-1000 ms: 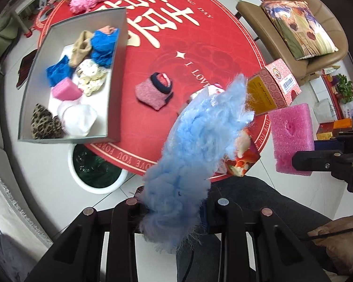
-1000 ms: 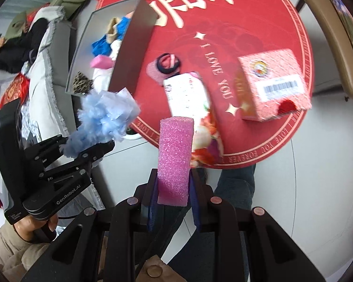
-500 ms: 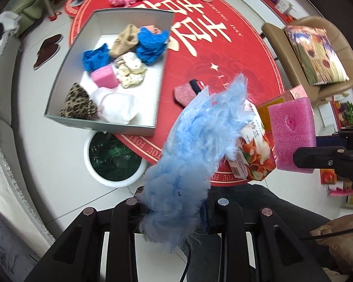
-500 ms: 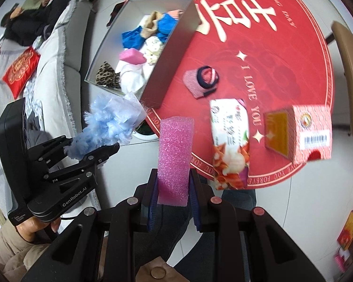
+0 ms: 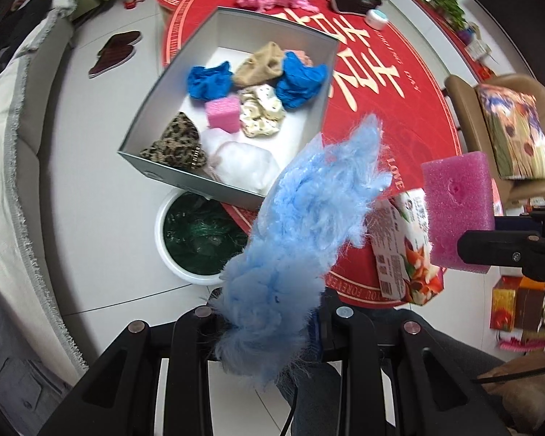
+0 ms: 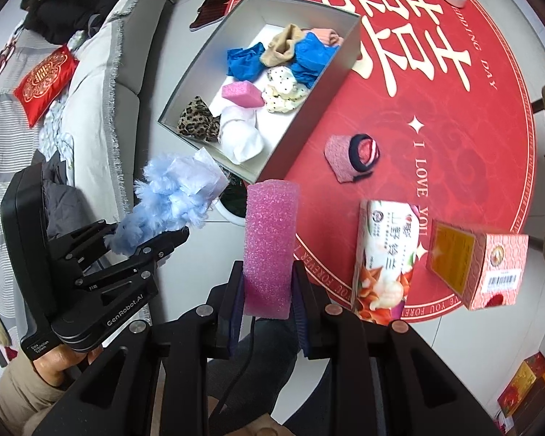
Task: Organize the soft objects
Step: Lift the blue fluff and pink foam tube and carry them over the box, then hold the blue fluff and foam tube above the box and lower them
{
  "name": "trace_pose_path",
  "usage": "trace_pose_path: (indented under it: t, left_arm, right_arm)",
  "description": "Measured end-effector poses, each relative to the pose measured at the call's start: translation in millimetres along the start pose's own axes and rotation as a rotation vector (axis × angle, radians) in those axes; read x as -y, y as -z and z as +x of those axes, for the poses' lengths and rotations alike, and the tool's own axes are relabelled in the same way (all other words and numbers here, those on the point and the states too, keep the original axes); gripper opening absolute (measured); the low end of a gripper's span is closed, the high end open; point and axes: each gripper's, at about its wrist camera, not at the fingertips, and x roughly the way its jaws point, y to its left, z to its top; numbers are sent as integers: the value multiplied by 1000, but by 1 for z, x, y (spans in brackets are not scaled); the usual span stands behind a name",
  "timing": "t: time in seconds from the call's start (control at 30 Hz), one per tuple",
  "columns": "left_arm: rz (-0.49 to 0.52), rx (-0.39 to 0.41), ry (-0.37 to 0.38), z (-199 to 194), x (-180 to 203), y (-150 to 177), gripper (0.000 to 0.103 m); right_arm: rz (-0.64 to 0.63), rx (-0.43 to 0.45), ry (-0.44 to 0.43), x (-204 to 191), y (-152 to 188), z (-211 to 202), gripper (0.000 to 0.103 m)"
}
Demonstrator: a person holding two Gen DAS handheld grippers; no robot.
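Left gripper (image 6: 147, 241), marked "GenRobot.AI", pinching blue fluff (image 5: 309, 225); right gripper (image 6: 267, 283) clamping pink sponge (image 6: 270, 243); red surface (image 6: 454, 138) reading "I LOVE YOU".

blue tuft (image 5: 309, 225): fluffy, fibrous, wispy edges | pink sponge (image 6: 269, 250): coarse open-pored foam, matt | grey box (image 5: 214, 189): smooth matt card walls | tablecloth (image 6: 454, 116): red, smooth, slight sheen | tissue pack (image 6: 385, 261): glossy printed plastic wrap
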Motion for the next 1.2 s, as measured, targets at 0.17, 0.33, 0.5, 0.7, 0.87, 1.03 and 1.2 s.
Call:
trace_pose_path:
  t: [0.17, 0.33, 0.5, 0.7, 0.87, 1.03, 1.2]
  left_arm:
    - [-40, 13, -27, -1, -10, -9, 31]
    - [-85, 30, -61, -4, -16, -24, 31]
    - [-135, 76, -80, -10, -19, -41, 31]
    - [-182, 97, -97, -12, -19, -60, 31]
    - [-209, 100, -97, -11, -21, -70, 31]
    - [-237, 112, -110, -13, -26, -80, 31]
    - [-262, 111, -127, -10, -32, -89, 31]
  right_arm:
    - [-14, 10, 3, -5, -12, -3, 27]
    - [-36, 41, 34, -10, -27, -9, 27]
    - [-63, 63, 50, -15, -42, -15, 27]
    - [-85, 98, 59, -20, -59, -21, 27]
    - [-98, 116, 65, -21, -73, -25, 27]
    - [-103, 131, 67, -20, -88, -27, 27]
    - [-119, 141, 78, -22, -102, -27, 27]
